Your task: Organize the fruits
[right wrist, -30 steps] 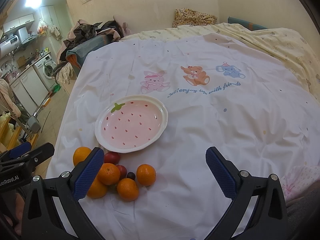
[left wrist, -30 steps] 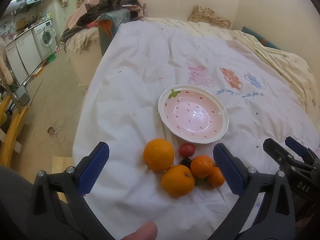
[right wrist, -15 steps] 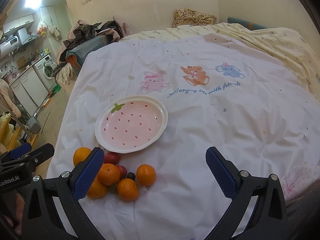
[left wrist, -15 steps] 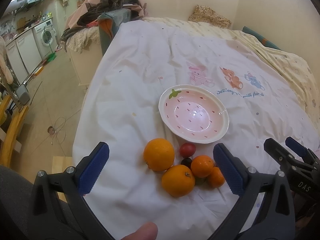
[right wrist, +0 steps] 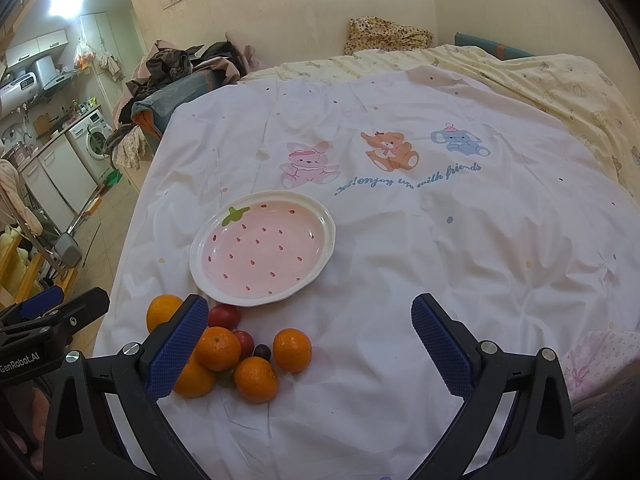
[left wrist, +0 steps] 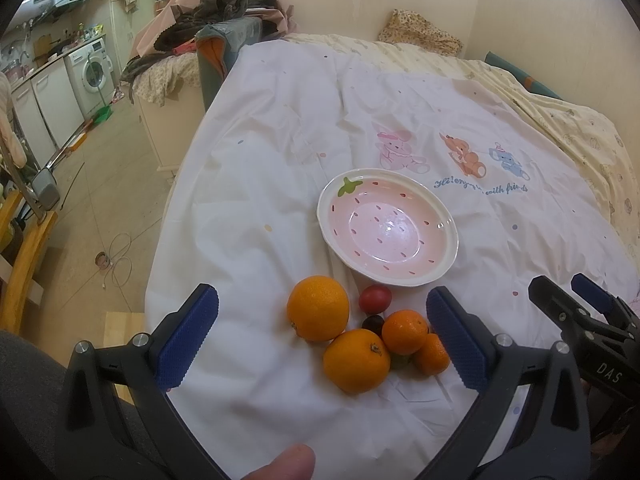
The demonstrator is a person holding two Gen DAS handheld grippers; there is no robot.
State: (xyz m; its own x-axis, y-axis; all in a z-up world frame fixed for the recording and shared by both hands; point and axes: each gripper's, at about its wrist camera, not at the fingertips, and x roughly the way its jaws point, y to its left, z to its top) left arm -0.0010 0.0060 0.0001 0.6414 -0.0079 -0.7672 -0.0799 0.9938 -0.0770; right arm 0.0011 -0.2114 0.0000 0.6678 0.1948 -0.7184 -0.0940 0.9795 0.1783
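A pink strawberry-pattern plate (left wrist: 448, 232) (right wrist: 326, 236) sits empty on a white bed sheet. Just in front of it lies a cluster of fruit: a large orange (left wrist: 318, 308), a second orange (left wrist: 356, 360), small tangerines (left wrist: 404, 331) (right wrist: 292, 350), a red tomato (left wrist: 375, 298) (right wrist: 224, 316) and a dark grape (left wrist: 370, 322) (right wrist: 262, 351). My left gripper (left wrist: 322, 332) is open and empty, hovering over the fruit. My right gripper (right wrist: 308, 344) is open and empty, its left finger in front of the oranges.
The white sheet with cartoon animals (right wrist: 384, 152) covers the bed. The bed's left edge drops to a tiled floor (left wrist: 100, 184). A clothes pile (left wrist: 224, 4) lies at the far left corner. A yellow blanket (right wrist: 540, 80) lies to the right.
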